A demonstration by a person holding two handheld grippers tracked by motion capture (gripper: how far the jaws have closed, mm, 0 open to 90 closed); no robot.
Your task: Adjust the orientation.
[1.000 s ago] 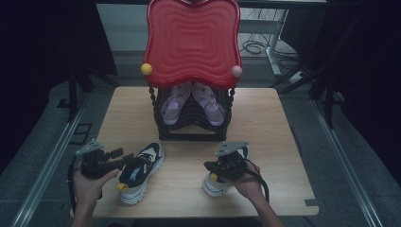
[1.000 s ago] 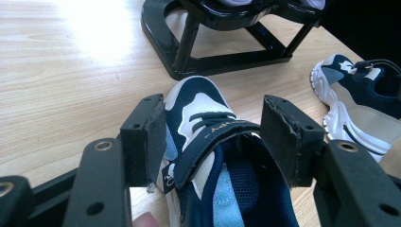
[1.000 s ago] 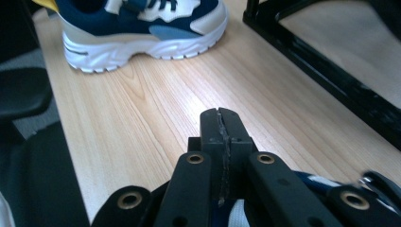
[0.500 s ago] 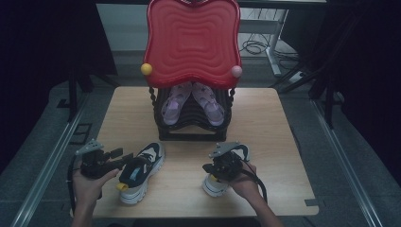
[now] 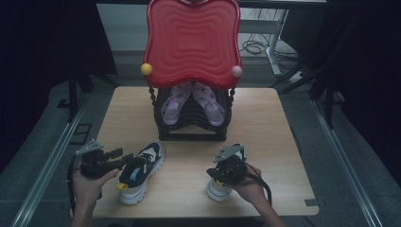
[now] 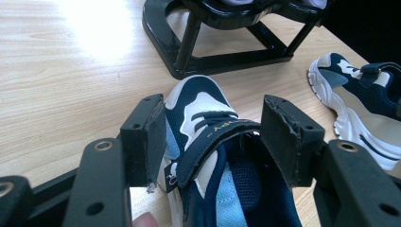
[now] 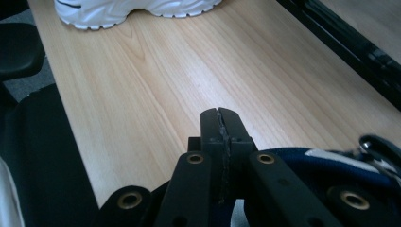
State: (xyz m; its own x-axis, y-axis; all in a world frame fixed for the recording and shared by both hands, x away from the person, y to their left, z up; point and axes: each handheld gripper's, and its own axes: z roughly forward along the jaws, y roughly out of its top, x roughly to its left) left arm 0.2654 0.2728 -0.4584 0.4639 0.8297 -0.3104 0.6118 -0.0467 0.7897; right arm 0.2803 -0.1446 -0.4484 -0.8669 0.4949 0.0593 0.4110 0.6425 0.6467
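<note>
Two navy-and-white sneakers lie on the wooden table (image 5: 265, 123). My left gripper (image 5: 124, 163) (image 6: 217, 127) stands open astride the left sneaker (image 5: 142, 172) (image 6: 203, 118), a pad close on each side of its strap and opening. That shoe rests on the table with its toe towards the rack. My right gripper (image 5: 215, 171) (image 7: 220, 113) is shut, nothing visible between its tips. It sits on top of the right sneaker (image 5: 218, 190) (image 6: 359, 104), whose navy collar (image 7: 302, 161) lies just beside the jaws. The left sneaker's sole (image 7: 132, 9) lies beyond the right gripper.
A black shoe rack (image 5: 189, 118) (image 6: 227, 52) stands at the table's middle back with a pair of purple sandals (image 5: 172, 106) on it. A red wavy tray (image 5: 191, 42) stands upright above it. Bare wood lies between the two sneakers.
My right gripper has shifted slightly over its sneaker and now covers the toe end. The left gripper and its sneaker have kept still.
</note>
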